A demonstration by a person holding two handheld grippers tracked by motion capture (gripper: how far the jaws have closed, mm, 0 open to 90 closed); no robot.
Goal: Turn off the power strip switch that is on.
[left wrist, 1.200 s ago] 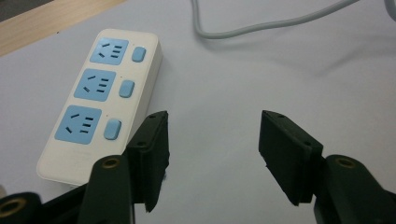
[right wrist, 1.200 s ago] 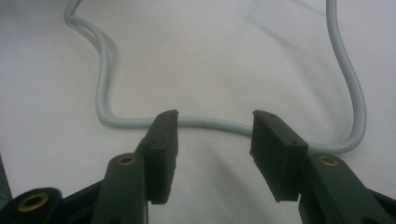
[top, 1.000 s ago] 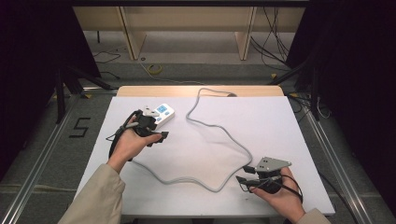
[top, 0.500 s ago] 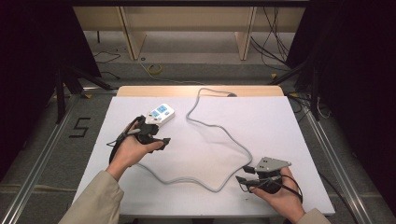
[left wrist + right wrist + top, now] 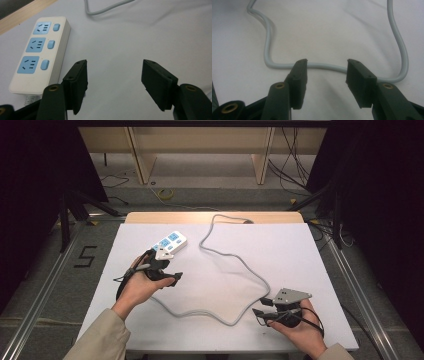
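A white power strip (image 5: 170,242) with blue sockets lies at the table's back left, and its grey cable (image 5: 240,265) snakes across the middle. My left gripper (image 5: 167,268) hovers just in front of the strip. In the left gripper view the strip (image 5: 40,52) is left of my left gripper (image 5: 115,85), whose jaws have just been opening and hold nothing. My right gripper (image 5: 260,306) rests at the front right, open. In the right gripper view the cable (image 5: 324,66) runs across just beyond the tips of the right gripper (image 5: 325,75), untouched.
The white tabletop (image 5: 300,250) has a wooden strip along its far edge (image 5: 270,217). Beyond stand wooden table legs (image 5: 137,155) and floor cables (image 5: 165,195). Metal rails run along the floor on both sides.
The left hand has drawn back a little from the power strip toward the person, and its jaws stand wider apart. The right hand and the cable have not moved.
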